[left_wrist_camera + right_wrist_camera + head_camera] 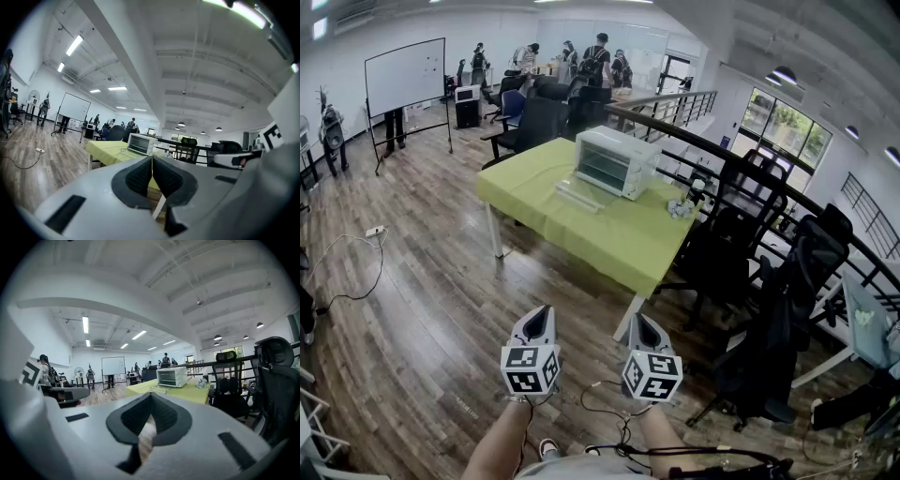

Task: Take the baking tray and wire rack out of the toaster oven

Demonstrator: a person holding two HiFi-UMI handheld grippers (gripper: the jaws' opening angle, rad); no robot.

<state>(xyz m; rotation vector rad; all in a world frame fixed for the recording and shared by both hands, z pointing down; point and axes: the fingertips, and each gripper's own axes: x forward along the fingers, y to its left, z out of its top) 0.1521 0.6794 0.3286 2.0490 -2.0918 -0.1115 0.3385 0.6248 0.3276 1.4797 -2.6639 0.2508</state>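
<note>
A white toaster oven (617, 161) stands on a table with a yellow-green cloth (581, 211), its glass door folded down flat in front of it (578, 195). It also shows far off as the toaster oven (142, 143) in the left gripper view and the toaster oven (171, 377) in the right gripper view. Tray and rack are too small to make out inside. My left gripper (539, 322) and right gripper (641, 330) are held side by side over the wooden floor, well short of the table. Both are shut with nothing between the jaws.
Black office chairs (741, 211) crowd the table's right side along a railing (675, 108). A small crumpled object (681, 208) lies at the table's right corner. A whiteboard (405, 75) and several people (598, 61) stand at the back. A power strip (374, 231) and cable lie on the floor at left.
</note>
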